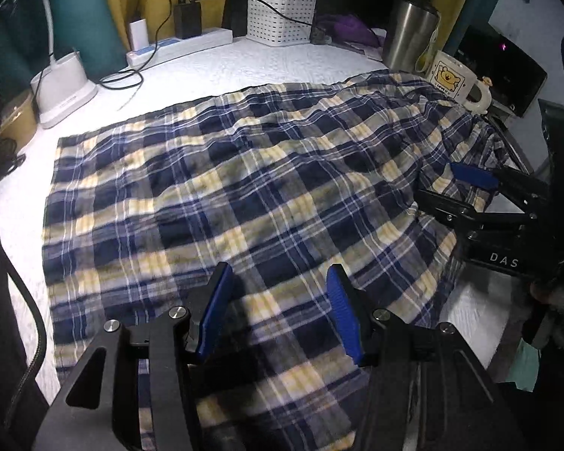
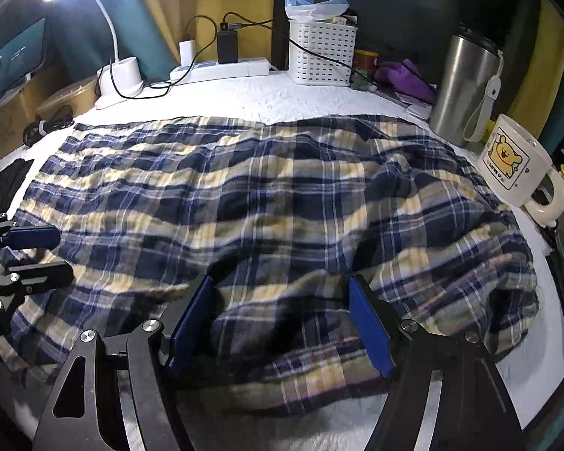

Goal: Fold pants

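Blue, white and yellow plaid pants (image 1: pixel 244 195) lie spread across a white textured table (image 1: pixel 214 71), legs side by side, wrinkled. They also fill the right wrist view (image 2: pixel 274 203). My left gripper (image 1: pixel 278 285) is open, jaws wide apart, hovering over the near edge of the cloth with nothing between its blue pads. My right gripper (image 2: pixel 282 300) is open too, just above the bunched near-right part of the pants. The right gripper also shows at the right of the left wrist view (image 1: pixel 447 184), and the left gripper at the left edge of the right wrist view (image 2: pixel 37 251).
At the back stand a white lamp base (image 1: pixel 62 88), a power strip (image 1: pixel 180 47) with chargers and cables, a white basket (image 1: pixel 280 15), a steel tumbler (image 1: pixel 410 35) and a bear mug (image 2: pixel 515 167) touching the pants' right edge. A purple cloth (image 2: pixel 406 77) lies behind.
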Demonstrator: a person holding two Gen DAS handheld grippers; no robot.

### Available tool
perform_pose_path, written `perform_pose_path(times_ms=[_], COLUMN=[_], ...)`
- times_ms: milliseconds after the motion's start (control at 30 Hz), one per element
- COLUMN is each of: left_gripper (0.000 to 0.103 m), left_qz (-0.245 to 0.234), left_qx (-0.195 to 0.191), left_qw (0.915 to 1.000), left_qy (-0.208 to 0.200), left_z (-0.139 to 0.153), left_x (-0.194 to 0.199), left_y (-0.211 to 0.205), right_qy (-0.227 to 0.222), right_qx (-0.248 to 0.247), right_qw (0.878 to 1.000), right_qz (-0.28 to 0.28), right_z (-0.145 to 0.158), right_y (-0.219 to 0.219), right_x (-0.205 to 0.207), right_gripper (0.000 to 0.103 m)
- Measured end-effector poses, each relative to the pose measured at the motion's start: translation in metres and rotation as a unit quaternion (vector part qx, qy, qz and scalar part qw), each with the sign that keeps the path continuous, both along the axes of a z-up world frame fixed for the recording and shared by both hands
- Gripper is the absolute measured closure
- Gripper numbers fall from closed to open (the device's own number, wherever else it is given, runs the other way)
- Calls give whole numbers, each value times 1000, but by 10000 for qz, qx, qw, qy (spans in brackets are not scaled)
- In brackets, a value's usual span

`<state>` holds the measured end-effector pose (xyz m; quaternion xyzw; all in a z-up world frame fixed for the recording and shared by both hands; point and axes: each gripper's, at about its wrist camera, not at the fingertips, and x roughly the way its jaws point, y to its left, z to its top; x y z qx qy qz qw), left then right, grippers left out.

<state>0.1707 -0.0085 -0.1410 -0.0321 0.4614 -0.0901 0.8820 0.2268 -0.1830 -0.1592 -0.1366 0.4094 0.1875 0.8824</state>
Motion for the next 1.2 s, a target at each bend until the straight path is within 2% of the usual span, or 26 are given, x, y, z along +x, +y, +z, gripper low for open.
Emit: perform_pose_path(times_ms=[100, 200, 267, 367, 400, 500, 633, 800, 1067, 1100, 1167, 1200], left_gripper=[51, 51, 51, 51, 51, 51, 51, 51, 50, 49, 40, 40], left_qz=[27, 90, 203, 448, 524, 747, 974, 1196, 1376, 1388, 1445, 1457], left_qx=[120, 168, 70, 65, 45, 63, 78, 125, 149, 157, 222, 278], left_qw=[9999, 9998, 9997, 9989, 9986, 9972, 9951, 9925, 9895, 9893, 9882, 9878], left_qy=[-90, 0, 143, 109, 82, -46, -166, -200, -418, -427, -460, -482], left_z=[-1, 0, 4, 9, 11, 20, 28, 32, 42, 43, 42, 41], left_x=[-14, -19, -19, -19, -20, -20, -14, -5, 2, 2, 3, 4], left_y=[1, 3, 9, 17, 20, 27, 34, 42, 53, 54, 56, 56], right_qy=[-64, -50, -10, 74, 104, 101, 163, 326, 545, 541, 558, 561], right_qx=[14, 41, 186, 574, 682, 983, 1258, 1373, 1788, 1797, 1828, 1848], right_qw=[10000, 10000, 9998, 9982, 9975, 9944, 9895, 9844, 9767, 9766, 9762, 9759], right_qz=[28, -17, -103, -138, -154, -380, -692, -1053, -1054, -1049, -1027, -1019], right_z=[-2, 0, 3, 9, 11, 21, 28, 20, 11, 11, 11, 11], right_y=[-5, -13, -23, -42, -47, -71, -103, -133, -140, -139, -137, -137], right_x=[-7, -13, -17, -24, -26, -33, -33, -23, -8, -7, -2, 1], right_gripper=[29, 29, 29, 29, 28, 11, 10, 9, 0, 0, 0, 0])
